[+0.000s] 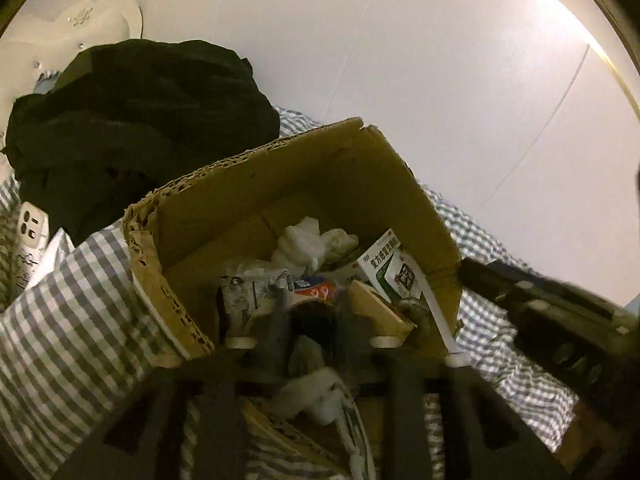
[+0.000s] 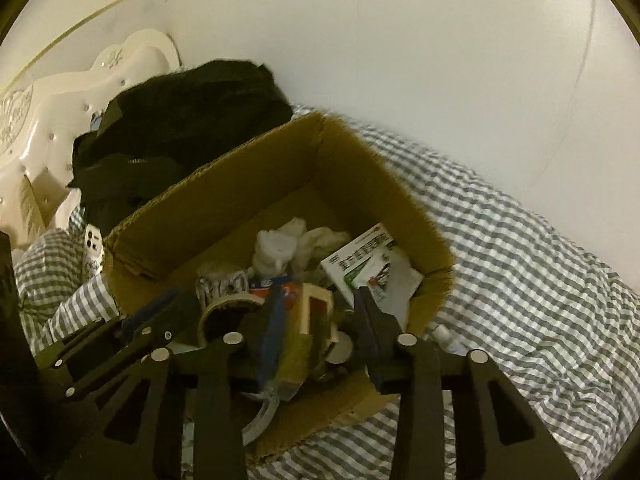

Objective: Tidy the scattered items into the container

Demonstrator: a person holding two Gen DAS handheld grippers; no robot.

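Your cardboard box sits open on the gray-and-white checked bedding, its long axis running from the near left to the far right corner, where a torn, corrugated rim shows. Inside it lie crumpled white tissue, a green-and-white medicine carton tipped against the right wall, a roll of tape and a small wooden block; the heap nearest you is blurred and partly hidden by the tongs.

Your right gripper stands over the near end of the box with its jaws apart, nothing clearly pinched. Your left gripper is smeared by blur, jaws parted; a pale crumpled scrap lies between them, and you cannot tell whether it is touched.

Behind the box's left wall a black bag slumps, soft and shapeless, with a white power strip beside it. Beyond that is a cream tufted headboard.
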